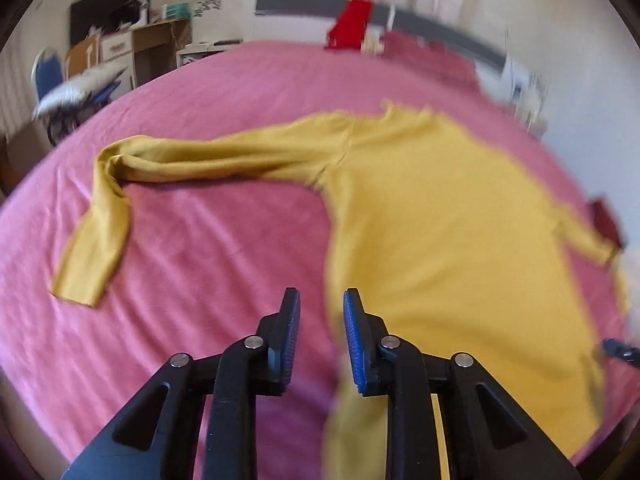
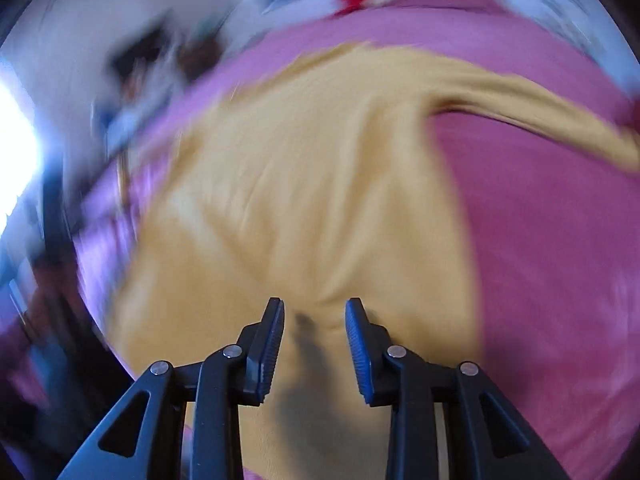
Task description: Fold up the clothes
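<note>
A yellow long-sleeved top (image 1: 448,232) lies spread on a pink bed sheet (image 1: 200,264). Its left sleeve (image 1: 168,160) stretches out to the left and bends down at the cuff. My left gripper (image 1: 320,300) hovers open over the top's left bottom edge, nothing between its fingers. In the blurred right wrist view the same top (image 2: 304,208) fills the middle, with the other sleeve (image 2: 540,108) running off to the right. My right gripper (image 2: 314,308) stands open just above the fabric near the hem, casting a shadow on it.
At the far edge of the bed lie a red garment (image 1: 352,24) and dark red cloth (image 1: 432,60). A blue chair (image 1: 48,76), boxes and drawers (image 1: 132,52) stand beyond the bed on the left. A dark red item (image 1: 608,220) sits at the right edge.
</note>
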`<state>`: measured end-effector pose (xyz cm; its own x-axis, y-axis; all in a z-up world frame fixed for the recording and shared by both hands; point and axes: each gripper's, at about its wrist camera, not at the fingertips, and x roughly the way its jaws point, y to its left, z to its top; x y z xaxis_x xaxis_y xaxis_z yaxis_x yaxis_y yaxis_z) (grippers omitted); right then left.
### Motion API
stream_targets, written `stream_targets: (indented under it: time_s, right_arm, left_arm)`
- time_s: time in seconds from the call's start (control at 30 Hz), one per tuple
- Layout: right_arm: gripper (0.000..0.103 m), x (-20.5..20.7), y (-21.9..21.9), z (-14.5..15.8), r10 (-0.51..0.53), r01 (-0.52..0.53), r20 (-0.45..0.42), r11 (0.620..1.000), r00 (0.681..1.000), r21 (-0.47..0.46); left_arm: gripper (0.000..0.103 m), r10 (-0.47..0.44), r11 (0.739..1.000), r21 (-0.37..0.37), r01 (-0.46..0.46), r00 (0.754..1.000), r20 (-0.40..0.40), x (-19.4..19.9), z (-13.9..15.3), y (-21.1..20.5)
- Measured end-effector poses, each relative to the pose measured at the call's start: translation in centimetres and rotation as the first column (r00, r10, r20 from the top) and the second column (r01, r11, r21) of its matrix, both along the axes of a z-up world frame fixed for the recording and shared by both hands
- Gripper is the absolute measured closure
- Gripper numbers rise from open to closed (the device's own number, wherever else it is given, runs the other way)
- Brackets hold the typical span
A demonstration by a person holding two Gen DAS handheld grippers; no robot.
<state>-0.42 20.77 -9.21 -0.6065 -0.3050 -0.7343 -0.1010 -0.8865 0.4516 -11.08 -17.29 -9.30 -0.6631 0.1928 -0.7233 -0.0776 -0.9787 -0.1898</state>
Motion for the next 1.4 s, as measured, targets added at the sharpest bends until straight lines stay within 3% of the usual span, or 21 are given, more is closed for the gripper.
stream_targets:
  time_s: [0.07,0.13,0.2,0.27,0.33,0.4,0.5,0.6,0.63,0.67,0.7,0.8,0.9,1.03,1.17,1.27,1.4]
  right_arm:
    - [0.07,0.9,4.9,0.6,-0.133,0.135,0.028,0.989,0.991,-0.065]
    - [0.07,2.0,10.0,1.4,-0.266,0.268,0.049,0.961,0.963,-0.063]
    - [0.07,3.0,14.8,2.4,-0.393,0.395,0.063,0.919,0.917,-0.016]
    - [0.07,3.9,18.9,3.3,-0.501,0.493,0.087,0.865,0.861,0.092]
    - [0.069,4.4,22.1,3.3,-0.564,0.536,0.119,0.819,0.817,0.205]
    - [0.069,4.3,24.4,2.3,-0.579,0.537,0.17,0.81,0.798,0.237]
    - [0.069,3.8,26.7,0.1,-0.61,0.57,0.227,0.792,0.76,0.22]
    - [0.069,3.0,27.7,-2.6,-0.589,0.572,0.28,0.806,0.758,0.149]
    - [0.073,2.6,27.4,-2.9,-0.572,0.552,0.28,0.82,0.771,0.155]
    - [0.09,2.2,26.9,-3.0,-0.55,0.523,0.274,0.835,0.789,0.171]
    - [0.093,1.9,26.5,-2.8,-0.529,0.494,0.274,0.849,0.804,0.188]
    - [0.094,1.0,25.3,0.6,-0.463,0.412,0.211,0.877,0.861,0.246]
    - [0.094,0.1,26.6,5.6,-0.464,0.396,0.132,0.847,0.876,0.355]
    - [0.094,-1.1,31.6,11.3,-0.517,0.426,0.061,0.762,0.854,0.487]
    - [0.094,-0.6,36.4,15.3,-0.592,0.505,0.011,0.696,0.806,0.51]
    - [0.096,-2.0,37.3,14.3,-0.611,0.495,0.045,0.68,0.791,0.541]
    - [0.096,-2.4,37.8,10.4,-0.632,0.466,0.167,0.7,0.757,0.541]
  left_arm:
    - [0.069,-0.035,0.997,0.065,0.035,0.999,-0.011,0.0,0.5,2.2]
    - [0.064,-0.095,0.99,0.107,0.095,0.995,-0.008,-0.3,0.6,5.2]
    - [0.064,-0.167,0.983,0.077,0.167,0.986,0.003,-1.2,0.0,8.2]
    - [0.064,-0.244,0.97,0.026,0.243,0.97,0.017,-1.4,-0.8,11.5]
    - [0.064,-0.313,0.949,-0.017,0.314,0.947,0.07,-1.3,-2.4,14.0]
    - [0.064,-0.361,0.927,-0.06,0.37,0.924,0.125,-1.0,-4.2,15.9]
    - [0.061,-0.365,0.925,-0.087,0.371,0.928,0.071,0.0,-5.3,15.9]
    - [0.057,-0.369,0.927,-0.06,0.37,0.929,0.02,0.2,-6.0,15.0]
    - [0.056,-0.37,0.928,-0.051,0.37,0.929,0.003,0.2,-6.2,14.7]
    - [0.054,-0.371,0.928,-0.042,0.37,0.929,-0.014,0.3,-6.4,14.4]
    - [0.053,-0.371,0.928,-0.033,0.37,0.928,-0.031,0.4,-6.6,14.1]
    - [0.049,-0.378,0.926,-0.009,0.378,0.925,-0.032,-0.1,-6.9,14.0]
    - [0.045,-0.389,0.921,-0.006,0.389,0.921,-0.033,0.0,-6.7,14.2]
    - [0.044,-0.395,0.919,-0.013,0.395,0.918,-0.035,0.2,-6.7,14.3]
    - [0.044,-0.398,0.918,-0.009,0.397,0.917,-0.035,0.5,-6.6,14.1]
    - [0.042,-0.402,0.916,-0.006,0.402,0.915,-0.034,0.5,-6.6,14.1]
    - [0.042,-0.402,0.915,-0.023,0.402,0.915,-0.026,0.4,-6.6,14.3]
